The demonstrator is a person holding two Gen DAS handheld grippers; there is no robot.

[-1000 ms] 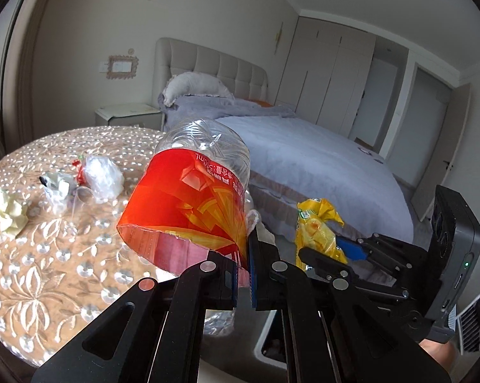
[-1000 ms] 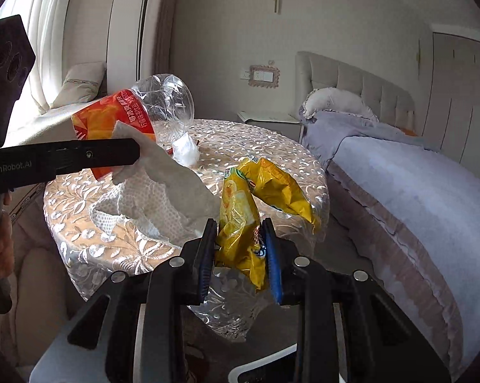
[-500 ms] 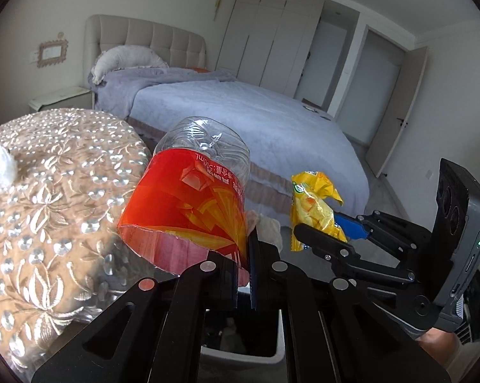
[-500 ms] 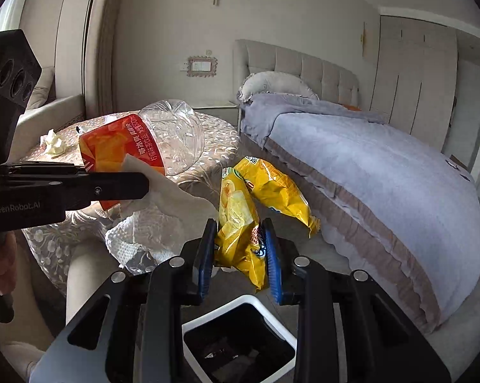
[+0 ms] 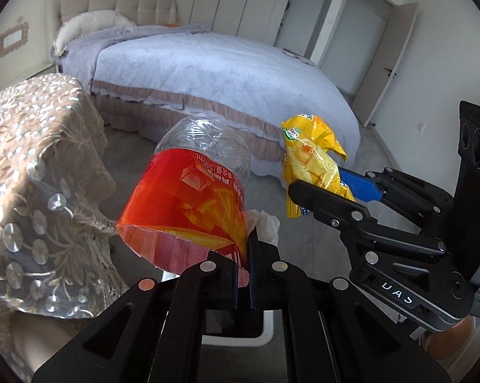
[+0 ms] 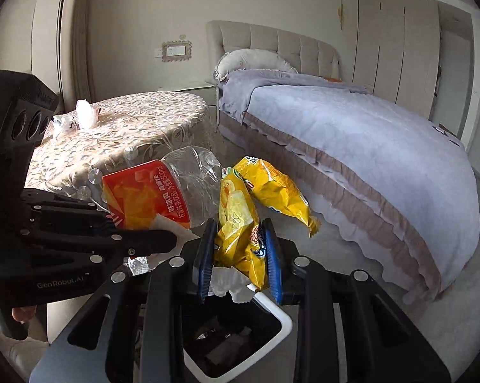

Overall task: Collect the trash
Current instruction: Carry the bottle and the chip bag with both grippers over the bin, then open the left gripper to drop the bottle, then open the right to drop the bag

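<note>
My left tool (image 5: 243, 274) pinched bottle (image 5: 189, 204), right tool (image 6: 240, 255) pinched chip bag (image 6: 240, 220); centre both over bin (image 6: 272, 319) before release.

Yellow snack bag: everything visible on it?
The yellow snack bag is a crinkled, glossy foil-like wrapper, looking empty, folded so its upper part flops toward the bed. The right gripper is shut on its lower part between blue pads, holding it above the white-rimmed bin, beside the bottle.
</note>
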